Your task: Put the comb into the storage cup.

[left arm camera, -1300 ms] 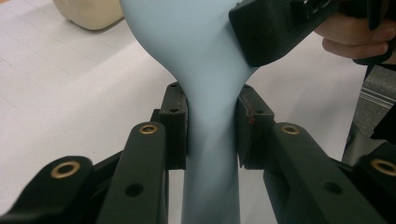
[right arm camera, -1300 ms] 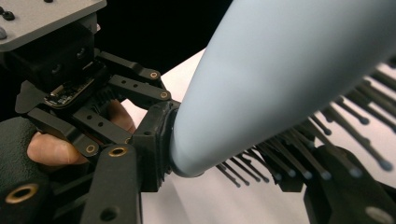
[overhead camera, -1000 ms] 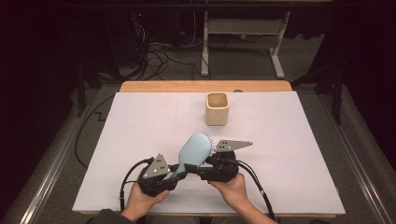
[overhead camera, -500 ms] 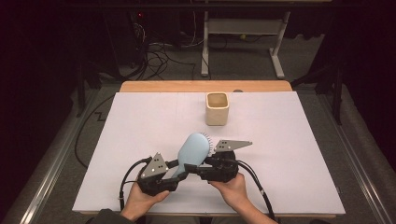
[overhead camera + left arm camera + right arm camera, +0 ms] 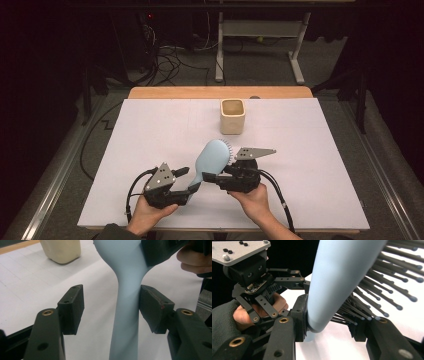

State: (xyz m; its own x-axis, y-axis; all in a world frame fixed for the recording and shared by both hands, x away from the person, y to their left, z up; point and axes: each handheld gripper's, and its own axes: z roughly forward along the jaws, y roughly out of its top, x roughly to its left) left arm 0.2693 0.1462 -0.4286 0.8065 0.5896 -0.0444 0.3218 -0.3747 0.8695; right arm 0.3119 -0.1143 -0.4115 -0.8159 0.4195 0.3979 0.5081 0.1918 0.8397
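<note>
**A:** So, starting with the big white table sheet [image 5: 150,130]: where's the pale blue plastic paddle hairbrush [image 5: 212,157] sitting relative to the two grippers?

**B:** It's up off the sheet near the front edge, slung between them, well short of the cream square cup [image 5: 233,116] farther back. Head points up and away, handle slants down toward the person's left.

**A:** Who's actually got it?

**B:** The right gripper [image 5: 329,326]. Its jaws are clamped on the lower end of the brush head, one pad flat on the smooth blue back, the other buried in the black bristles [image 5: 387,287]. That's as tight as they go.

**A:** And the left gripper [image 5: 111,310]?

**B:** Straddling the handle [image 5: 125,322], but loose. Its jaws have just been opening; in the left gripper view the handle sits against the right-hand pad, with a clear gap to the left-hand one. So the handle's between them, not pinched.
</note>
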